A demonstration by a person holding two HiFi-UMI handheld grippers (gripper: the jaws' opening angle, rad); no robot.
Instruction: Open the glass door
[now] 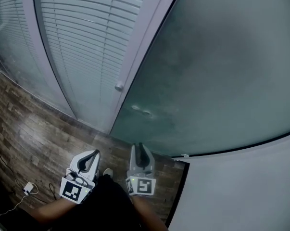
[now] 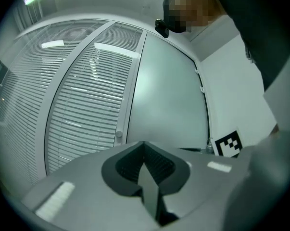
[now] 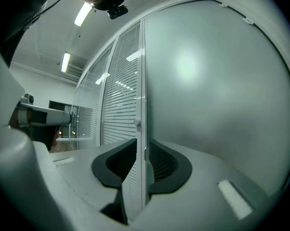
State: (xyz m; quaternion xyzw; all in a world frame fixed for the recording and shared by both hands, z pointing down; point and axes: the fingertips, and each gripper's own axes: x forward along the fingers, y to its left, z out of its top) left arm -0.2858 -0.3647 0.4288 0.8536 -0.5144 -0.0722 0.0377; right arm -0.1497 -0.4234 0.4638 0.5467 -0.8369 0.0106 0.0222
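Note:
The frosted glass door (image 1: 221,66) fills the upper right of the head view, its left edge along a pale frame post that carries a small round knob (image 1: 119,86). Both grippers are low in that view, short of the door and touching nothing. My left gripper (image 1: 95,153) is shut, its pads meeting with nothing between them (image 2: 144,146). My right gripper (image 1: 140,148) is open; through the gap of my right gripper (image 3: 143,143) I see only the distant door edge and the knob (image 3: 137,123). The glass door (image 3: 217,81) spans the right of that view.
Glass panels with white slatted blinds (image 1: 82,42) stand left of the door. A white wall (image 1: 250,186) adjoins the door's hinge side at lower right. The floor is dark wood planks (image 1: 34,138), with a white plug and cable (image 1: 27,188) at the lower left.

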